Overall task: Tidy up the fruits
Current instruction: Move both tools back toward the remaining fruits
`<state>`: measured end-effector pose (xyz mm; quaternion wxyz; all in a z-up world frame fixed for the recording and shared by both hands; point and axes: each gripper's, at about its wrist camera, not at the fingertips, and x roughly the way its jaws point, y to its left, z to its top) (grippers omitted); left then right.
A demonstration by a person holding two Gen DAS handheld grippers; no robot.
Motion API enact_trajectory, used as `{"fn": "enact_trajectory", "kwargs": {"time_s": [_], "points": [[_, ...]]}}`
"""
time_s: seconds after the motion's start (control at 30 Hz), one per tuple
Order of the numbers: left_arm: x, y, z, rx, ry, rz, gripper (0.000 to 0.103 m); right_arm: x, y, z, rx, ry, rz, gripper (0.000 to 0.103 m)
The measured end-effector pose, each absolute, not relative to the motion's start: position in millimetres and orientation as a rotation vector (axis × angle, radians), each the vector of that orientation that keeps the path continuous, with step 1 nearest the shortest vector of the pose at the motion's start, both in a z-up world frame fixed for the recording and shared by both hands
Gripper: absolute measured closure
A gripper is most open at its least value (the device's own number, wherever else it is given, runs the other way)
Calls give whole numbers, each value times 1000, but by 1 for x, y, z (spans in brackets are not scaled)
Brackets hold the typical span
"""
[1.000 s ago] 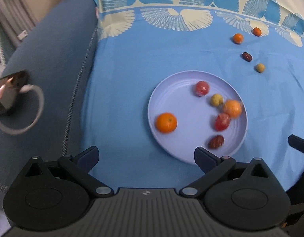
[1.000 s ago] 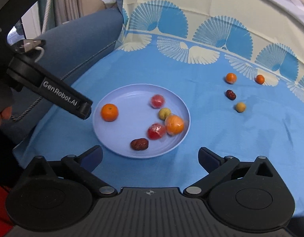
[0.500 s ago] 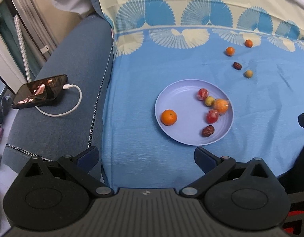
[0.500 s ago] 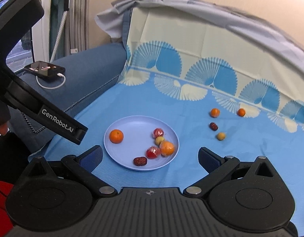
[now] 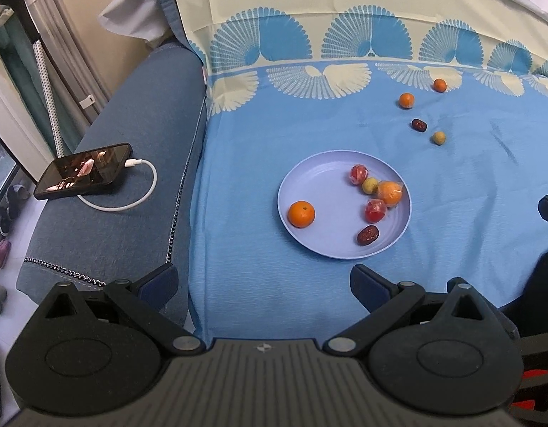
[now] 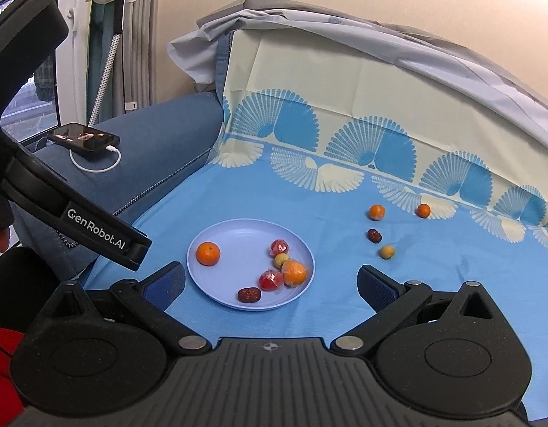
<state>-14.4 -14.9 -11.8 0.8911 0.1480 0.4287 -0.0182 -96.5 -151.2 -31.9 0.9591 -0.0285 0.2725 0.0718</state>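
Both tools are held high and back from the cloth-covered sofa seat (image 5: 309, 114), which I judge gives each camera the whole spread before I commit to a reach. My left tool (image 5: 262, 283) has its jaws spread wide and carries nothing; my right tool (image 6: 270, 284) is likewise spread and empty. The lilac plate (image 5: 320, 174) sits near the front edge of the cloth, within easy reach of both tools, and serves as the collecting spot. On it: a bare mandarin (image 5: 301, 214) alone at its left side, then along the right side a wrapped red fruit (image 5: 358, 173), a small yellow-green fruit (image 5: 369, 185) touching a wrapped orange (image 5: 389, 193), another wrapped red fruit (image 5: 375, 210) and a dried red date (image 5: 367, 235) near the rim. Four pieces are loose toward the back right of the cloth, well apart from the plate: two small oranges (image 6: 376, 211) (image 6: 423, 210), a dark date (image 6: 374, 235), a yellow fruit (image 6: 387, 251). They lie on the right tool's side, so I would send that one. A phone (image 5: 83, 171) charges on the sofa arm, clear of the work.
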Motion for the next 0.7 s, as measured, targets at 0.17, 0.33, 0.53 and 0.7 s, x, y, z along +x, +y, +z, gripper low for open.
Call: {"fn": "enact_trajectory", "kwargs": {"time_s": [0.17,0.33,0.53,0.7], "points": [[-11,-15,-16,307,909,-39,0,-96,-154,-34,-43,560,138,1],[-10,-16,-23,320,926,-44,0,-91,-158,-40,-16,584,123,1],[-4,-17,-28,333,936,-33,0,-86,-166,-47,20,605,96,1],[6,-14,-28,317,946,-7,0,-79,-179,-56,76,629,51,1]]}}
